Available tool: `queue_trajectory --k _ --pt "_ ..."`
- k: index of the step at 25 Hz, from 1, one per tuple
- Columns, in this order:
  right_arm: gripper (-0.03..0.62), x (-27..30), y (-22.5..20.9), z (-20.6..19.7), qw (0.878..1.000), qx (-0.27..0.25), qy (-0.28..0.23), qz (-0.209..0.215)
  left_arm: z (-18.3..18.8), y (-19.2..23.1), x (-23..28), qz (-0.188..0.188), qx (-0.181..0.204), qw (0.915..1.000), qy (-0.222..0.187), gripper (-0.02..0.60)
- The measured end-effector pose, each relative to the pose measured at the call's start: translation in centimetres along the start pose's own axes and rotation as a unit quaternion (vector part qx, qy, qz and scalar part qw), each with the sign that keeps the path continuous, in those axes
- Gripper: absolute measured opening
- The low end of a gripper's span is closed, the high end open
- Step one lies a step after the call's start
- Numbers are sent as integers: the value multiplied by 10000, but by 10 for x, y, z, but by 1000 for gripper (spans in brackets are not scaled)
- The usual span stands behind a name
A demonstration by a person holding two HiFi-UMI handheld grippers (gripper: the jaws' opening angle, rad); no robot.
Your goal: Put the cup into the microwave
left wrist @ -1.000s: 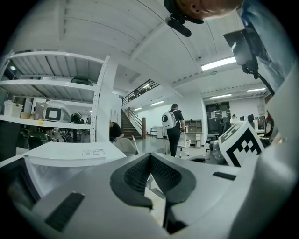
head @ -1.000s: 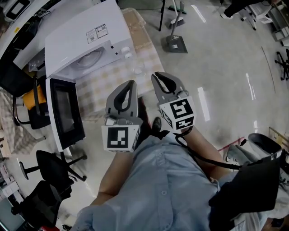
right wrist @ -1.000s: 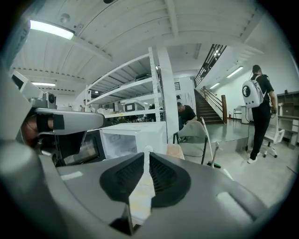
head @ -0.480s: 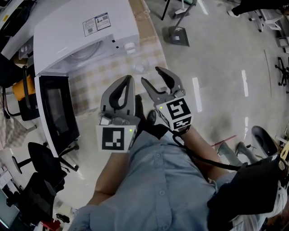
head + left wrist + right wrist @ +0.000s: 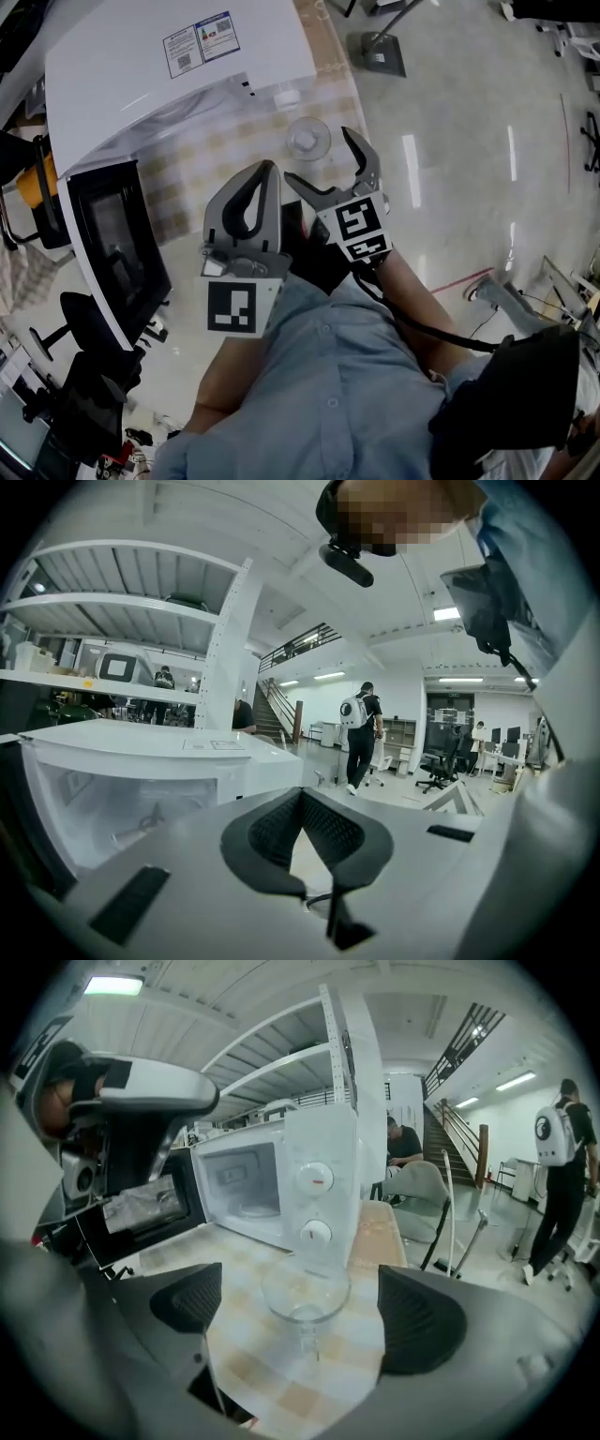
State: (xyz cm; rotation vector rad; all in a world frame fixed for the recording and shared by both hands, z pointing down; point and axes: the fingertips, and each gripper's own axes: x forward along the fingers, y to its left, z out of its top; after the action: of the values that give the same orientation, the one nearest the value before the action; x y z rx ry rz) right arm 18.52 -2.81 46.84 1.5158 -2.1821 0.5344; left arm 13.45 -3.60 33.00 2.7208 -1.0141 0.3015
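Note:
A clear glass cup (image 5: 307, 138) (image 5: 305, 1297) stands upright on the checked tablecloth (image 5: 202, 159), just in front of the white microwave's (image 5: 159, 66) control panel (image 5: 317, 1204). My right gripper (image 5: 319, 156) (image 5: 305, 1312) is open; its jaws have just been opening. The cup stands ahead of them, in line with the gap, and neither pad touches it. My left gripper (image 5: 265, 171) (image 5: 302, 795) is shut with nothing in it, and is held to the left of the right one. The microwave's black door (image 5: 112, 244) (image 5: 131, 1208) hangs open, and the cavity (image 5: 239, 1185) shows a glass turntable.
The table's near edge (image 5: 309, 1401) lies right under the right gripper. Black office chairs (image 5: 89, 375) stand to the left, by the open door. A stand's base (image 5: 380, 52) sits on the floor beyond the table. A person with a backpack (image 5: 361, 733) walks in the background.
The right gripper's jaws went from shut to wide open, and it moved down and forward toward the cup. The left gripper also came forward and lower. It stays shut.

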Motion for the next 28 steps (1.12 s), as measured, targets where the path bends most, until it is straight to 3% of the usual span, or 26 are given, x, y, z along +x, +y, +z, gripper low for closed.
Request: queue_trajectory --k 14,25,28 --pt "491 71 -6 -38 9973 -424 582 123 -37 43 34 38 -307 9988 371 5" --pt "488 77 -4 -49 9951 -537 831 70 -41 45 34 16 -338 9985 426 5" --pt "454 75 -10 -53 9932 -670 946 -142 -41 44 33 17 -334 9985 423 5"
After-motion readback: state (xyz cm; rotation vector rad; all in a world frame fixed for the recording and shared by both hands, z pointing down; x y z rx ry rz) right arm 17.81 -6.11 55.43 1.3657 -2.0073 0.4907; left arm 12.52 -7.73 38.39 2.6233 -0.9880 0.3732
